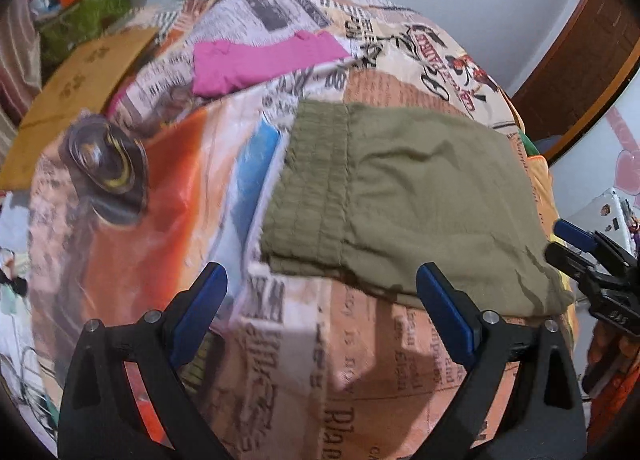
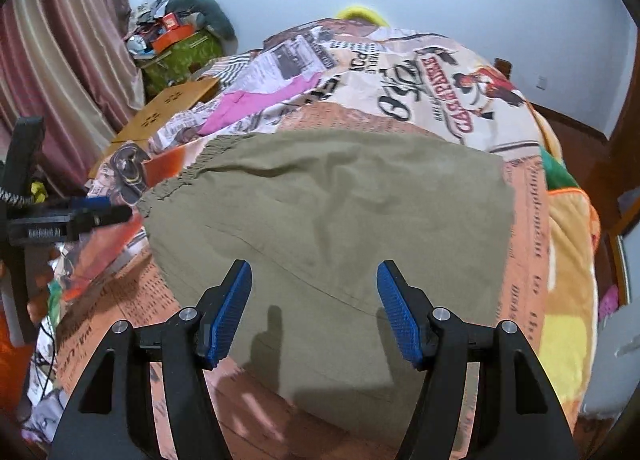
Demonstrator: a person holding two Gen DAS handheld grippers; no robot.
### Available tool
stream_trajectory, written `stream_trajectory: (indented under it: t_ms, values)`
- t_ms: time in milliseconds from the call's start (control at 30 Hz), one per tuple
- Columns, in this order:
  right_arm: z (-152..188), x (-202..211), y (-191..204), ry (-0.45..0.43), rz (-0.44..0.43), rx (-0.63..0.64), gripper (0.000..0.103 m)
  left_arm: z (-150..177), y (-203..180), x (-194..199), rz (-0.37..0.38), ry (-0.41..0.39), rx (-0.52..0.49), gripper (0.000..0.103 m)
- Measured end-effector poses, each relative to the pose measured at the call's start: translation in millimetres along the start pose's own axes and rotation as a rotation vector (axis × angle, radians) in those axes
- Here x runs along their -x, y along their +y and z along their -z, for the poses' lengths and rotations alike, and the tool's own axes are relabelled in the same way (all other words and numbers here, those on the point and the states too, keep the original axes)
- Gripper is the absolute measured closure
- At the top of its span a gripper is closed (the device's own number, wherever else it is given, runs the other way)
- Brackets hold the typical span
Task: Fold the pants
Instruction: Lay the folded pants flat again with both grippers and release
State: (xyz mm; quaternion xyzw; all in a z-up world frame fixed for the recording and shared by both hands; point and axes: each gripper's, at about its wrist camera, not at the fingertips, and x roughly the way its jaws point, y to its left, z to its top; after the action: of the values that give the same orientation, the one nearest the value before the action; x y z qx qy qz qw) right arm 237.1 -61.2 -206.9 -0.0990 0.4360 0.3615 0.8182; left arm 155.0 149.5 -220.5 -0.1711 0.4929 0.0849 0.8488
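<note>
Pants (image 2: pixel 328 220), olive and folded, lie ahead of our spread, empty right hand-held gripper (image 2: pixel 314 310) and released left hand-held gripper (image 1: pixel 320 314) on the newsprint-patterned bed (image 2: pixel 420 72), beyond them a pink garment (image 1: pixel 256 60) and a cluttered green box (image 2: pixel 180 56) beside the curtain (image 2: pixel 60 60).

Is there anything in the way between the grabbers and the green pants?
No, nothing visible. The left gripper and right gripper are both open right at the olive pants. The pink cloth lies farther back on the bed cover.
</note>
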Motion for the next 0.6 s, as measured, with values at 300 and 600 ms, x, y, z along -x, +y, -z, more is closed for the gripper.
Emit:
stream_trajectory:
  t_ms: [300,600]
  values:
    - [18.2,-38.8,-4.9,0.127,-0.023,-0.013,0.041,7.6,-3.2,-24.1,0.203,0.104,0.102,0.006]
    - [24.4,-36.5,-8.3,0.126,-0.061,-0.031,0.039,-6.1,20.7,-51.3,0.341,0.160,0.303,0.006]
